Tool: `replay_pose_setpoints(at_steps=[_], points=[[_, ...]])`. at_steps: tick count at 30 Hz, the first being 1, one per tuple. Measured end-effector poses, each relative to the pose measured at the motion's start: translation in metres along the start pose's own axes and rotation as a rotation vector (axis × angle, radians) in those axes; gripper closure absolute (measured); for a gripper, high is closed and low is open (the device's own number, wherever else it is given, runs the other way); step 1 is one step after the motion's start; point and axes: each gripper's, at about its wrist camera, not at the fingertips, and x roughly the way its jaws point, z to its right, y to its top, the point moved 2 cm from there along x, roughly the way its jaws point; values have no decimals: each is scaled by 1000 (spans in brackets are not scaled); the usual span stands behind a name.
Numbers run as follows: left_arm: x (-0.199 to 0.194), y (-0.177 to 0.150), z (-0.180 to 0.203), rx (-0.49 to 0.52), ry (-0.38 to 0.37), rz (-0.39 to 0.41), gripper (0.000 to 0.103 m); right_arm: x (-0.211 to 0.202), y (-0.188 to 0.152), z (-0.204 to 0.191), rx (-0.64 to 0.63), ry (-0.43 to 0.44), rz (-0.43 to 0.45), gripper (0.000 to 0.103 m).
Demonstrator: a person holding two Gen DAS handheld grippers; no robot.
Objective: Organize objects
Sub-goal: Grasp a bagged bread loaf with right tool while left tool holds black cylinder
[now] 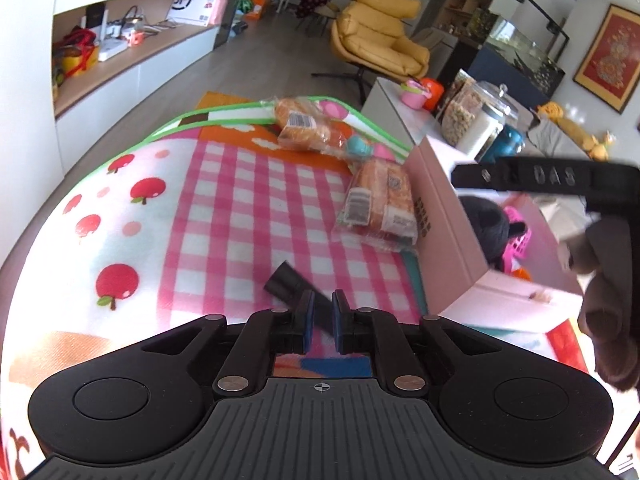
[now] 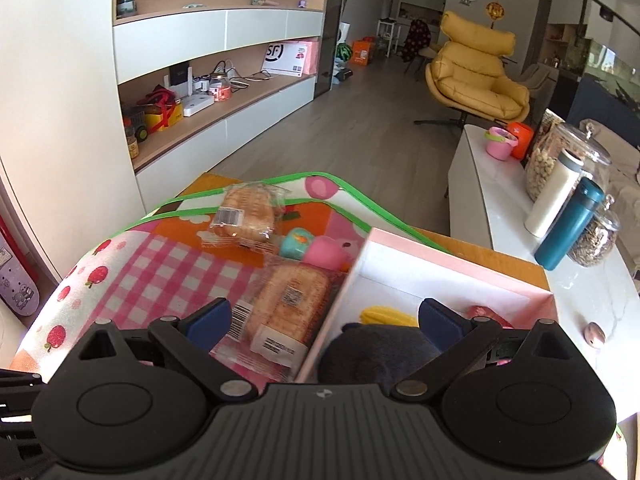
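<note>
In the left wrist view, a black funnel-shaped nozzle [image 1: 294, 286] is clamped by its narrow end between the nearly closed pads of the left gripper [image 1: 320, 314], above the pink checked play mat [image 1: 224, 208]. A pink cardboard box [image 1: 444, 216] is seen just right of it, with a dark plush toy [image 1: 486, 224] and a pink plastic basket [image 1: 518, 240] inside. A wrapped bread loaf [image 1: 378, 204] lies against the box wall; a second bread pack [image 1: 306, 128] lies farther off.

In the right wrist view, the right gripper [image 2: 326, 322] is held wide over the box [image 2: 452, 268] edge, gripping nothing. Inside, the dark plush [image 2: 376, 352], a yellow banana toy [image 2: 386, 315] and a red item [image 2: 486, 314] are seen.
</note>
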Motion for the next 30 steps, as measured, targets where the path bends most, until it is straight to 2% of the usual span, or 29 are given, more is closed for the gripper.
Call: replay_pose_setpoints(at_steps=[7, 13, 15, 17, 19, 20, 24, 28, 30], points=[[3, 2, 14, -11, 41, 4, 91, -19, -19, 49, 99, -35, 27, 3], [0, -1, 11, -35, 87, 8, 90, -30, -38, 82, 170, -66, 37, 3], [-10, -2, 6, -85, 109, 46, 88, -29, -42, 89, 188, -70, 28, 3], [-20, -5, 1, -183, 123, 93, 88, -28, -46, 94, 200, -72, 24, 3], [-19, -9, -1, -275, 96, 85, 88, -27, -49, 98, 214, -68, 21, 3], [-15, -9, 1, -289, 92, 69, 88, -26, -51, 100, 222, -62, 20, 3], [-2, -6, 5, -288, 148, 71, 88, -23, -54, 102, 249, -37, 17, 3], [14, 0, 14, -204, 227, 97, 87, -29, -59, 107, 256, -32, 25, 3], [21, 1, 18, -159, 241, 100, 80, -29, -63, 110, 264, -35, 18, 3]])
